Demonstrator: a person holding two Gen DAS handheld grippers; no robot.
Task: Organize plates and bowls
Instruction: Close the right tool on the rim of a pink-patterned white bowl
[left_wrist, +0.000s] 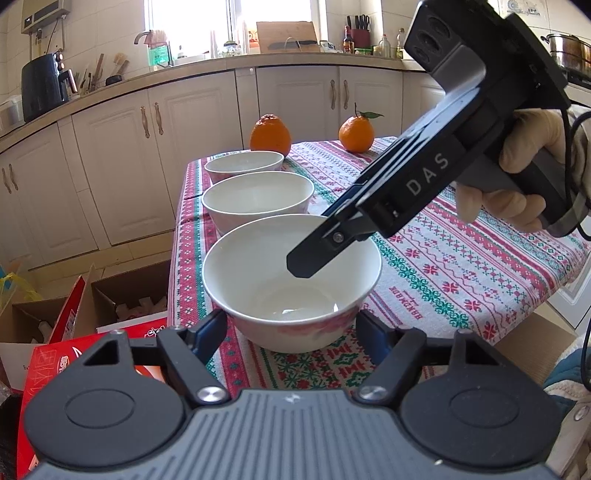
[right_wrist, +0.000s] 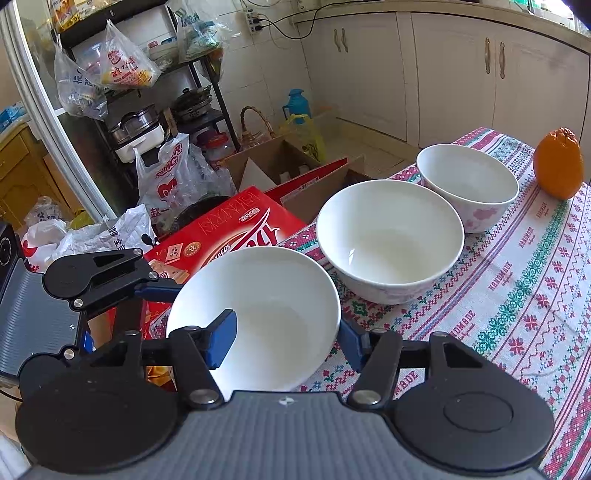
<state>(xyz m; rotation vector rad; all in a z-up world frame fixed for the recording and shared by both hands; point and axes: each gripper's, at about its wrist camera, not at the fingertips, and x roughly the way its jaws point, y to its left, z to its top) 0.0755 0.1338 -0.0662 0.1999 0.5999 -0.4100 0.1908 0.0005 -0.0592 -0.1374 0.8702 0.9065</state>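
We're at the corner of the tabletop (left_wrist: 461, 266), dressed in a red-and-green patterned cloth, with three white bowls lined up along its edge. The nearest bowl (left_wrist: 291, 280) sits right in front of our left gripper (left_wrist: 291, 332), whose jaws stand apart on either side of the bowl's base; whether the blue pads actually touch the bowl we cannot tell. Behind it comes the middle bowl (left_wrist: 256, 201), and beyond that the far bowl (left_wrist: 243, 165), each close to its neighbour.

Over to the right gripper (right_wrist: 282, 341): it comes in from above and the side, its jaws spread, one blue finger (right_wrist: 221, 341) inside the nearest bowl and the other outside the rim, straddling the wall without pinching it. From the left wrist view we see that same right gripper angled down, a dark fingertip dipping into the bowl, a gloved hand (left_wrist: 517, 173) on its handle.

Two oranges stand farther back on the cloth, the knobbly orange (left_wrist: 270, 134) just behind the far bowl, the leafy orange (left_wrist: 356, 134) off to the right. Down on the floor beside the tabletop sit a red carton (right_wrist: 236, 229) and open cardboard boxes (right_wrist: 280, 166).
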